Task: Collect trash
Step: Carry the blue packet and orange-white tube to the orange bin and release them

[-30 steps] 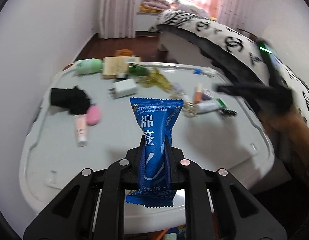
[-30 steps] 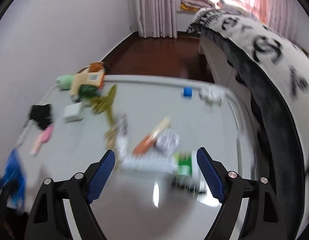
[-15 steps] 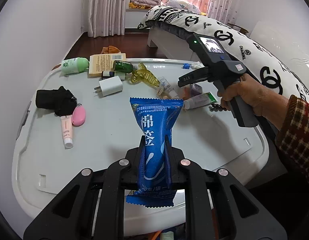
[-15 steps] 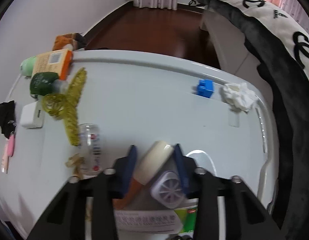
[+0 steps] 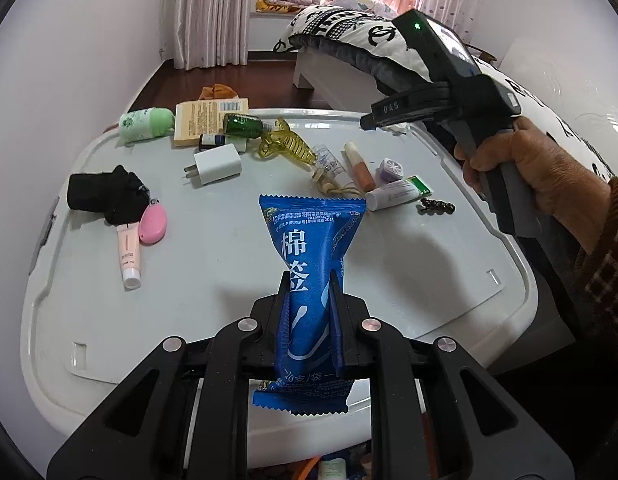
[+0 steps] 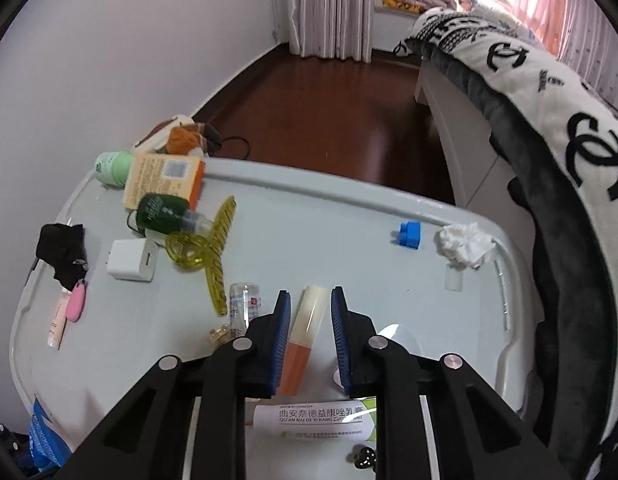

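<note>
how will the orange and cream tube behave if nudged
The orange and cream tube looks round and lies on its side on the smooth white lid, so it would probably roll. It looks glossy and slim, so maybe slippery.

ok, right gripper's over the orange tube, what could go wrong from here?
1. The right gripper has just been closing, yet gaps show beside the orange tube, lying on the table: it may come away empty.
2. The clear vial lies close by; a finger could knock it.
</note>
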### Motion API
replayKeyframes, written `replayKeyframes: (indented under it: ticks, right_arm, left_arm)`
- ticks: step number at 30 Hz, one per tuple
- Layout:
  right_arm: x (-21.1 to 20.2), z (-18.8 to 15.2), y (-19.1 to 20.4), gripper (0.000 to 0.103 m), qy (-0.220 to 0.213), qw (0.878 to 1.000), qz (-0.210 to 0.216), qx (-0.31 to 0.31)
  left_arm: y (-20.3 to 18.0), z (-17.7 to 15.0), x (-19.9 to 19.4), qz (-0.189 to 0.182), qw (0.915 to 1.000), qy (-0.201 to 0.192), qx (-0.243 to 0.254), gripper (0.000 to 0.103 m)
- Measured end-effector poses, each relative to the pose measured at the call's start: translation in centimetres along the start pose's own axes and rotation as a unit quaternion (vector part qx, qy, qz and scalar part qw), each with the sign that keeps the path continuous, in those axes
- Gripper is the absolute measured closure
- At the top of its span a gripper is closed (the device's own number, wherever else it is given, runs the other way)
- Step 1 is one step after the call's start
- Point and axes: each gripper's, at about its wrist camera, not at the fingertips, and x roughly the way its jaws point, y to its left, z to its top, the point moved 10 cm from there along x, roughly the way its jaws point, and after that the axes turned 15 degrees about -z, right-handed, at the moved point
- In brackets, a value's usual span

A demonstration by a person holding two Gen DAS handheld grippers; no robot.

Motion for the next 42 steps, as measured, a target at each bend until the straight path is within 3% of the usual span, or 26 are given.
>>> replayKeyframes:
  ticks: [6,8,12,15,17,18,19,23,34,38,42]
  right_arm:
    - [0.3,-0.8,0.7,0.08,0.024,0.999,-0.014,-0.023]
    - [1.8,-1.6,1.2,0.059,0.037,0.998,-0.029,-0.039]
    - [4.9,-2.6,1.5,0.04,0.054,0.996,-0.055,-0.037]
    - [6.3,-2.8,1.6,0.039,0.045,0.996,-0.064,-0.031]
    - [6.4,-2.7,1.8,0.062,0.042,0.998,-0.043,-0.019]
    - [6.4,-2.7,2.0,0.082,0.053,0.998,-0.023,-0.007]
    - [6.4,-2.7,2.0,0.086,0.061,0.998,-0.019,0.0]
    - [4.6,-2.3,2.6,0.086,0.036,0.999,-0.022,-0.018]
    - [-5.5,-1.5,1.0,0.086,-0.038,0.999,0.02,0.017]
    - [-10.6,-4.5,1.2,0.086,-0.052,0.998,0.037,0.015]
    - [-15.2,-12.0,2.7,0.086,-0.039,0.997,0.066,-0.002]
  left_arm:
    - [0.4,-0.3,-0.3,0.009,1.0,0.0,0.002,0.087]
    - [0.4,-0.4,-0.4,0.011,0.9999,0.0,0.004,0.087]
    - [0.8,-0.4,-0.7,0.015,0.9999,-0.002,0.002,0.087]
    - [1.2,-0.4,-0.6,0.012,0.9999,0.0,-0.006,0.087]
    - [1.1,-0.3,-0.4,0.006,0.9999,0.003,-0.01,0.087]
    - [1.0,-0.2,-0.3,0.003,0.9999,0.002,-0.01,0.087]
    - [0.8,-0.2,-0.2,0.0,1.0,0.003,-0.008,0.087]
    - [0.5,0.1,-0.1,-0.003,1.0,0.001,-0.006,0.087]
    - [-0.4,-0.5,-0.8,0.001,0.9999,0.004,0.01,0.087]
    - [-1.6,-1.9,-2.5,0.016,0.9996,0.011,0.023,0.087]
    - [-4.9,-6.1,-4.4,0.011,0.998,0.043,0.045,0.087]
